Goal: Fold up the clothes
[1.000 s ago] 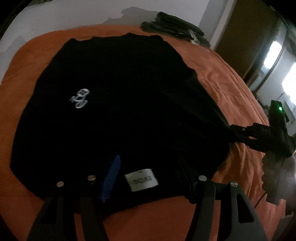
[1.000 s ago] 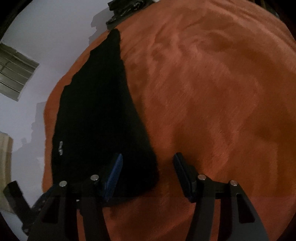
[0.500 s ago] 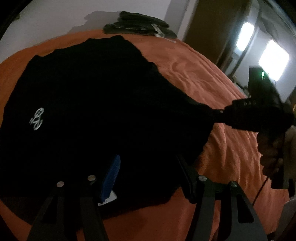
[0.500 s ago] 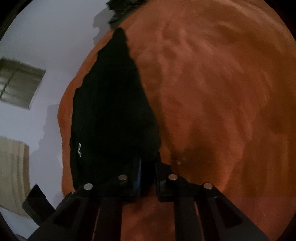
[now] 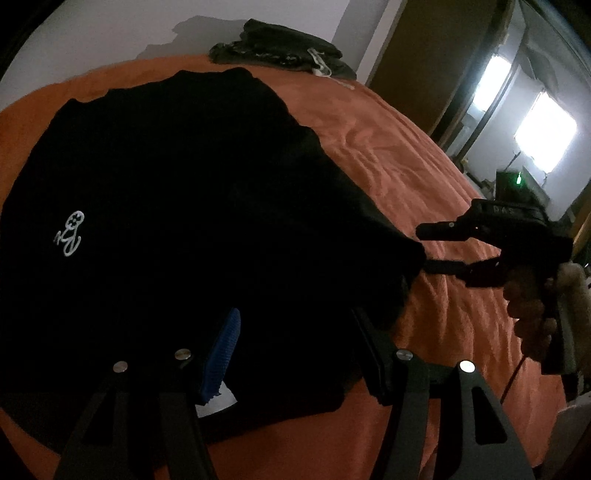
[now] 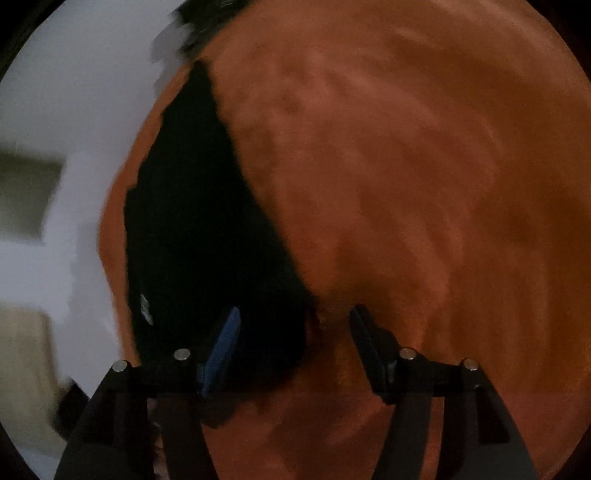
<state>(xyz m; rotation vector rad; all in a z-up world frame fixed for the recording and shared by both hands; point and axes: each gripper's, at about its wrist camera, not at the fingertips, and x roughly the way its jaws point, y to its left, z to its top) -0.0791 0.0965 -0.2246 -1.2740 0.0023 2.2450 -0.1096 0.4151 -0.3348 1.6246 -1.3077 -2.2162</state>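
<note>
A black shirt point(image 5: 177, 206) with a small white logo point(image 5: 70, 236) lies spread on the orange bed cover point(image 5: 417, 177). My left gripper point(image 5: 295, 347) is open, low over the shirt's near edge, its fingers astride the cloth by a white label point(image 5: 218, 402). My right gripper point(image 6: 293, 347) is open at the shirt's right corner point(image 6: 273, 314), with its blue-padded finger over the cloth. The right gripper also shows in the left wrist view point(image 5: 424, 245), beside the shirt's right corner. The shirt shows as a dark wedge in the blurred right wrist view point(image 6: 199, 229).
A pile of dark clothes point(image 5: 284, 51) lies at the bed's far edge by the white wall point(image 5: 110, 33). A dark wardrobe point(image 5: 436, 62) and bright windows point(image 5: 543, 133) stand to the right. Bare orange cover point(image 6: 424, 166) spreads right of the shirt.
My right gripper, shut on the shirt's right corner half a second ago, has opened and let it go. The left gripper has stayed open near the shirt's near edge.
</note>
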